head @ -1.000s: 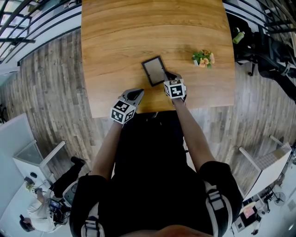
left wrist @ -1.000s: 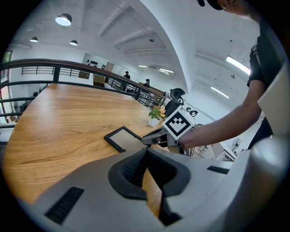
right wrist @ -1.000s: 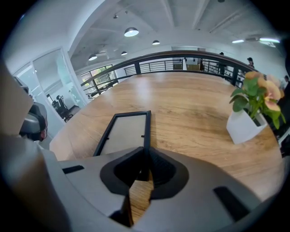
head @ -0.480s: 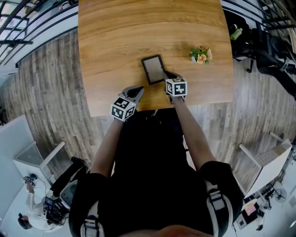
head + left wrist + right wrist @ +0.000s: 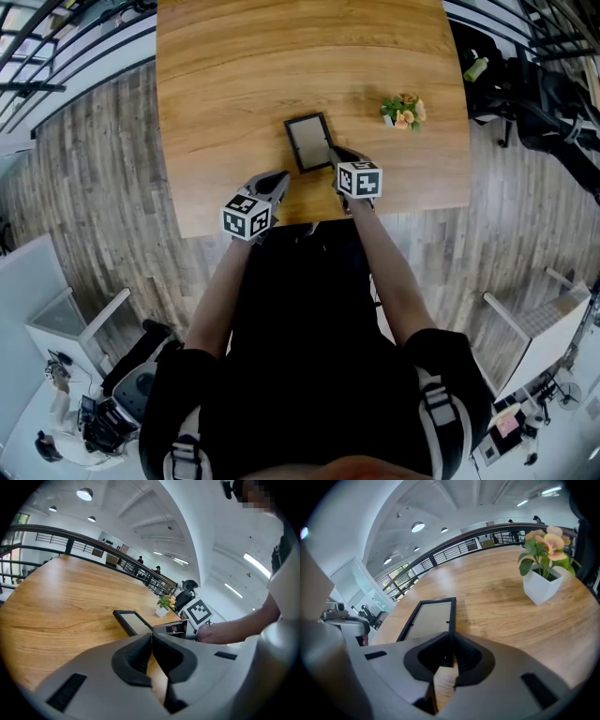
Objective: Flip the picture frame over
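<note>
- The picture frame (image 5: 308,142) lies on the table (image 5: 281,56), toward its near edge and well apart from the small potted plant (image 5: 403,112).
- The right gripper (image 5: 339,156) has its fingers clamped on the frame's right rail, close to the near corner.
- The left gripper (image 5: 278,182) hovers near the frame, fingers pressed together on nothing.
- To flip it well, I would raise the pinched rail so the opposite rail pivots on the wood, then roll the wrist steadily.
- The grip needs to be firm, since a thin rail could slip; the left gripper could steady the other side.
- Count: one picture frame, one potted plant, two grippers.
</note>
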`<state>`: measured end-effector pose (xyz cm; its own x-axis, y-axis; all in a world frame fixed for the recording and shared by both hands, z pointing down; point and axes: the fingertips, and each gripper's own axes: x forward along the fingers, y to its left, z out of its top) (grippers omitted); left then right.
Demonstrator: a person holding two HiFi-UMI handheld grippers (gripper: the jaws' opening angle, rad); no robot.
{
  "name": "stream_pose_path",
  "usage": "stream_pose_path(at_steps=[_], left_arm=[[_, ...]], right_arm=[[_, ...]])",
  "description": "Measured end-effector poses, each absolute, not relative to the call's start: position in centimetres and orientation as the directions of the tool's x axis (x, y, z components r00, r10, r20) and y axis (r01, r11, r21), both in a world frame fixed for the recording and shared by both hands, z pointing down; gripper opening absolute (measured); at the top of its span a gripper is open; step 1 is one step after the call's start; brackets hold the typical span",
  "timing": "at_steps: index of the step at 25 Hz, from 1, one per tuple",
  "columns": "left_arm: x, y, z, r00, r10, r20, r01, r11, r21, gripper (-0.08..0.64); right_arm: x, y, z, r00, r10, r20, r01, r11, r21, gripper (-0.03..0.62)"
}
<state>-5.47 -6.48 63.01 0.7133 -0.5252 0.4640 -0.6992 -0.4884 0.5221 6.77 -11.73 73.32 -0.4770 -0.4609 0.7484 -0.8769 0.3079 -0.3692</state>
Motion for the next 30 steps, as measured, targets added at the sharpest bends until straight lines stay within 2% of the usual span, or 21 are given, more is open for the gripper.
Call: stream_pose_path(at_steps=[10, 11, 13, 14, 22, 30], left_arm=[[-5.8, -9.0, 64.4, 0.659, -0.588, 0.47, -0.727, -0.335, 0.6, 0.027], [-5.8, -9.1, 64.6, 0.658, -0.589, 0.469, -0.722, -0.319, 0.613, 0.039], [-5.8, -9.1, 65.0, 0.659, -0.59, 0.466, -0.708, -0.28, 0.648, 0.144], [-5.9, -9.0, 65.2, 0.659, -0.59, 0.467, -0.704, -0.265, 0.659, 0.163], [-4.9, -9.0, 66.3, 0.686, -0.58, 0.439, -0.63, -0.172, 0.758, 0.196], [-3.9, -9.5, 66.8, 0.726, -0.562, 0.395, -0.551, -0.133, 0.824, 0.196]], right_arm=[[6.7, -11.6, 72.3, -0.507, -0.472, 0.722, -0.861, 0.309, -0.403, 0.048], [6.7, -11.6, 72.3, -0.509, -0.472, 0.719, -0.86, 0.309, -0.406, 0.048], [6.8, -11.5, 72.1, -0.513, -0.473, 0.717, -0.858, 0.31, -0.409, 0.048], [6.7, -11.5, 72.0, -0.513, -0.473, 0.716, -0.858, 0.31, -0.41, 0.048], [6.7, -11.4, 70.9, -0.549, -0.49, 0.677, -0.835, 0.346, -0.427, 0.048], [5.8, -11.2, 70.3, -0.583, -0.489, 0.648, -0.812, 0.37, -0.451, 0.049]])
